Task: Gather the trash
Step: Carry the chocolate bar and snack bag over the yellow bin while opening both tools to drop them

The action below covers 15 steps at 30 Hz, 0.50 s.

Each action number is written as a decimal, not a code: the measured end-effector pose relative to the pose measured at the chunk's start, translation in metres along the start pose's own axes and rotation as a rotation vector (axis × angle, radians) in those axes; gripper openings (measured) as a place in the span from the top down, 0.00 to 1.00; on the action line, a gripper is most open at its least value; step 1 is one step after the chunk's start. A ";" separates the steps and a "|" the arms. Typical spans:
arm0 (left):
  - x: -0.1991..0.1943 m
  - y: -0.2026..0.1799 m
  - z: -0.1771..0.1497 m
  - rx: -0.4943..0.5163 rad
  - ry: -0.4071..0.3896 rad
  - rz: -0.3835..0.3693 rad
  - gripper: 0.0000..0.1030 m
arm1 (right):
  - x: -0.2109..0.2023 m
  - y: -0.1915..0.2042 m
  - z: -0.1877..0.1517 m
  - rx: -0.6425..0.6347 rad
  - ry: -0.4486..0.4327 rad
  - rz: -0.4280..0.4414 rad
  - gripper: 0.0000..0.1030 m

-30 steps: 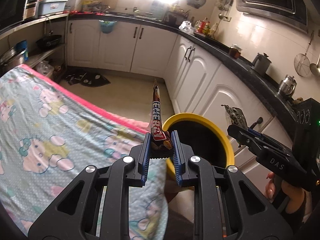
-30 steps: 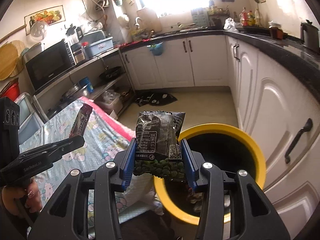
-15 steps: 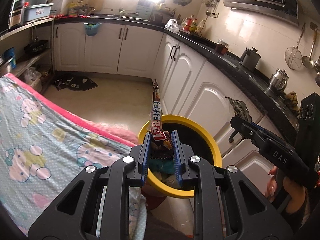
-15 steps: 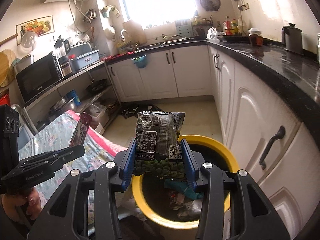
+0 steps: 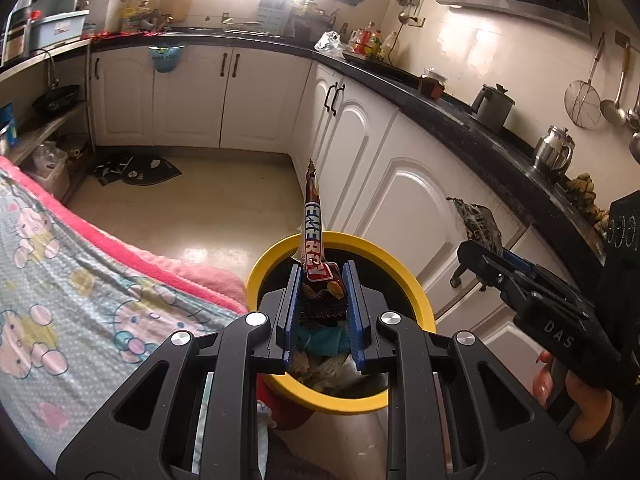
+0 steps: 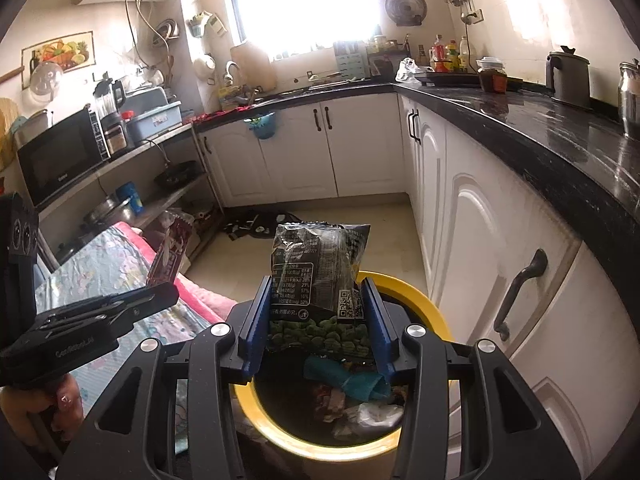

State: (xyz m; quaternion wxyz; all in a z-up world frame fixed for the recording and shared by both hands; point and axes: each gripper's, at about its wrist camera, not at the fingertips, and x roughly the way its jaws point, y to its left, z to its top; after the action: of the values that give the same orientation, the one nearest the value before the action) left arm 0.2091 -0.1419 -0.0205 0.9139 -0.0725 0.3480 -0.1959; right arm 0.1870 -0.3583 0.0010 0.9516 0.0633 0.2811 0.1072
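Yellow-rimmed bin (image 5: 416, 292) now sits right under both grippers; a second ago it was still off to the side, so the drop looks close. Left gripper (image 5: 320, 300) is clamped on the candy bar wrapper (image 5: 314, 236), which sticks up over the bin mouth. Right gripper (image 6: 316, 312) pinches the pea snack bag (image 6: 320, 264) above the trash already inside (teal scrap, crumpled bits).
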 end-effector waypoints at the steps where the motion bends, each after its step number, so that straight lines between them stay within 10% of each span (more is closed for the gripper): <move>1: 0.004 -0.001 0.000 0.002 0.006 -0.001 0.86 | 0.001 -0.001 -0.001 0.000 0.004 -0.003 0.59; 15: 0.049 -0.005 -0.007 0.029 0.083 0.016 0.85 | 0.039 -0.015 -0.027 0.009 0.113 -0.031 0.59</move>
State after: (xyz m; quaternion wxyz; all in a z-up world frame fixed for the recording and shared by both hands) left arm 0.2364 -0.1661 -0.0545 0.9012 -0.0482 0.3834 -0.1963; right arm 0.2067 -0.3624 -0.0444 0.9354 0.0571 0.3359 0.0943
